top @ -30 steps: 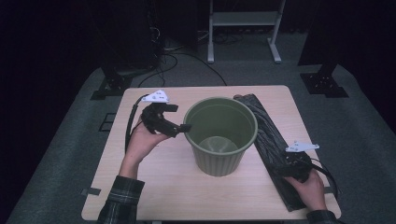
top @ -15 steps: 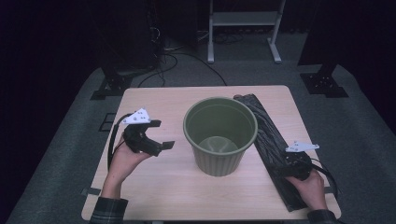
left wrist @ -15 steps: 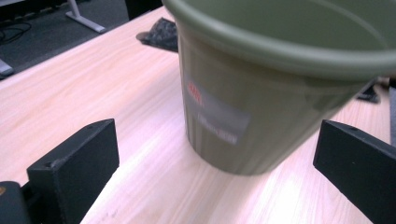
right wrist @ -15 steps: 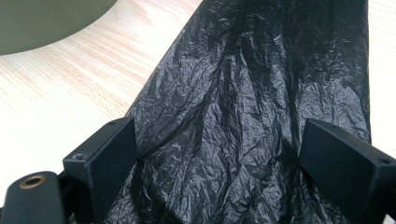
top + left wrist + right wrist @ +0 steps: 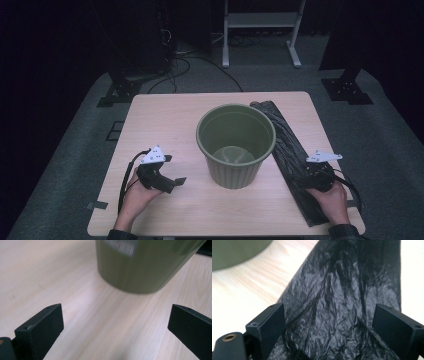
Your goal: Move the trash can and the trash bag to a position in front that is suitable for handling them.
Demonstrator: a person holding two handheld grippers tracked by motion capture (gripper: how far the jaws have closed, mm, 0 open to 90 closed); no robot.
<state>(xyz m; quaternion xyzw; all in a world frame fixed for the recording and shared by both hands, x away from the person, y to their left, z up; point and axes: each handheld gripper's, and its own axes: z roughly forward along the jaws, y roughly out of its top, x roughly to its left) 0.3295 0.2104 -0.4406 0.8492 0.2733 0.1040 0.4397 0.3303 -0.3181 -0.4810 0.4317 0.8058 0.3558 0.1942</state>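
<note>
An olive-green plastic bin (image 5: pixel 235 145) stands upright in the middle of the wooden table (image 5: pixel 165 120). A folded black plastic bag (image 5: pixel 282 142) lies flat along the bin's right side. My left gripper (image 5: pixel 174 170) sits low over the table left of the bin, open, with bare wood between its jaws. The left gripper view has the bin's wall (image 5: pixel 145 265) just ahead of the left gripper (image 5: pixel 115 322). My right gripper (image 5: pixel 311 172) rests over the near end of the bag, open. In its own view the right gripper (image 5: pixel 329 322) straddles the crinkled bag (image 5: pixel 342 302).
The bin's base (image 5: pixel 234 252) shows in the right gripper view's top left corner. Beyond the table are a dark floor with cables (image 5: pixel 200 60), a white stand (image 5: pixel 260 30) and black stand feet (image 5: pixel 345 87).
My left gripper has come down from beside the bin's rim and back toward the person, to low over the table. The right gripper and the bag have stayed put.
</note>
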